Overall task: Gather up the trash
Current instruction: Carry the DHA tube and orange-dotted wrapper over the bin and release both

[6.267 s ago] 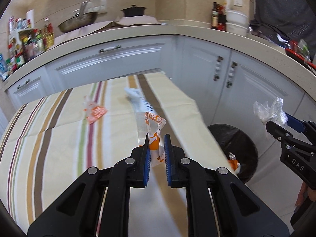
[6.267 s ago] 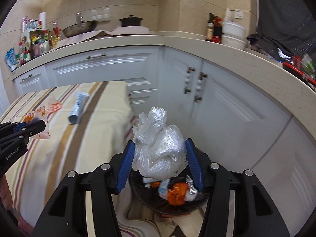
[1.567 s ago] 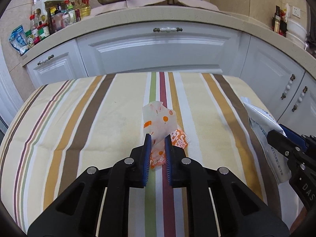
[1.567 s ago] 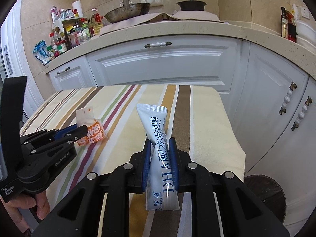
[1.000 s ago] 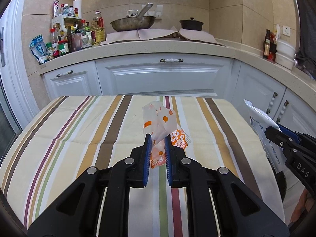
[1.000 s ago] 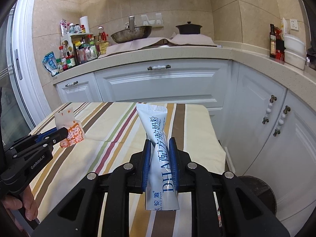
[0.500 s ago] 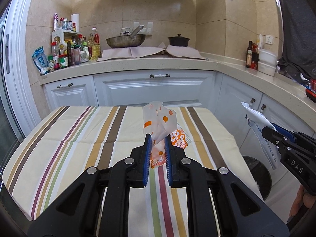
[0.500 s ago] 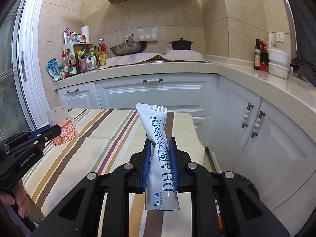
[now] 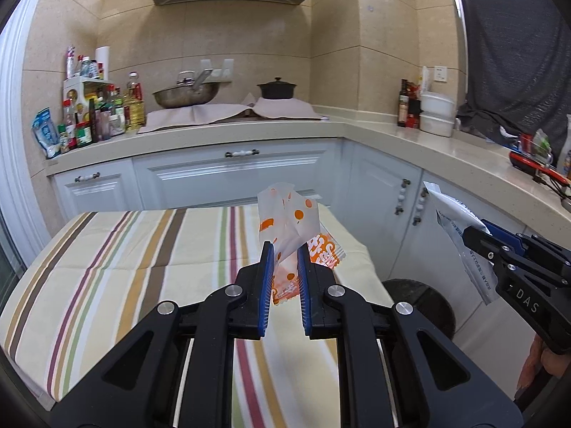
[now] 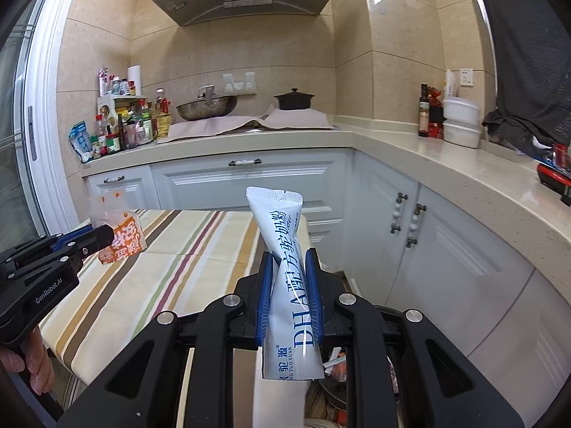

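Observation:
My left gripper [image 9: 284,255] is shut on an orange-and-white snack wrapper [image 9: 291,223], held up above the striped table [image 9: 142,249]. It also shows in the right wrist view [image 10: 121,237]. My right gripper [image 10: 289,264] is shut on a white sachet with blue print [image 10: 285,249], held in the air past the table's right end. The sachet also shows in the left wrist view [image 9: 460,235]. The black trash bin [image 9: 421,303] stands on the floor right of the table; in the right wrist view its trash-filled inside [image 10: 335,367] lies below the gripper.
White cabinets [image 9: 232,178] and a beige L-shaped counter [image 9: 410,135] run behind and to the right. A wok [image 9: 185,94], a black pot [image 9: 276,89] and several bottles [image 9: 100,114] stand on the counter. My hand [image 10: 32,360] holds the left gripper's handle.
Both grippers have risen and pulled back from the table with their trash still held. The bin has come into view below the right gripper.

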`<state>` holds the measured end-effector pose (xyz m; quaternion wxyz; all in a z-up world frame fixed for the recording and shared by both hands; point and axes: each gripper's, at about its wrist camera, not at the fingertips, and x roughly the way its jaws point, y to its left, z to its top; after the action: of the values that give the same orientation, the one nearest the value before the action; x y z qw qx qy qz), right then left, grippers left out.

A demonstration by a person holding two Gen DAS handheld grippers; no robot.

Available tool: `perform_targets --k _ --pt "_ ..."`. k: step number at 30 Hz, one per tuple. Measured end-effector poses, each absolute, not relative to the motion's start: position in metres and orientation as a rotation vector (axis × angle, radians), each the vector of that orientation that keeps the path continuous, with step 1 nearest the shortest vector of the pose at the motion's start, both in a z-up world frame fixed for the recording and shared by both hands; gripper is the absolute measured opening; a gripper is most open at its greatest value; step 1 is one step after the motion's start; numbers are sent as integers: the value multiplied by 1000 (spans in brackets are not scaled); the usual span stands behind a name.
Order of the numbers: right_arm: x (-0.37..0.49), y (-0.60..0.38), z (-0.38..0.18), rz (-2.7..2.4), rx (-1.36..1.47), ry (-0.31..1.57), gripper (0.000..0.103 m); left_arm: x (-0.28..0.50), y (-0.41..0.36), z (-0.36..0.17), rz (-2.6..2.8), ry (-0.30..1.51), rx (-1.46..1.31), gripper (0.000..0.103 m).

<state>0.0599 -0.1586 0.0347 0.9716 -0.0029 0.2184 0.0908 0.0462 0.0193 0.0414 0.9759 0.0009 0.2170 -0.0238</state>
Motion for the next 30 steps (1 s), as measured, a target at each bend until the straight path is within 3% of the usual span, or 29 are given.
perform_targets --k 30 --pt "46 -275 -3 -115 102 508 20 95 -128 -1 -308 519 129 13"
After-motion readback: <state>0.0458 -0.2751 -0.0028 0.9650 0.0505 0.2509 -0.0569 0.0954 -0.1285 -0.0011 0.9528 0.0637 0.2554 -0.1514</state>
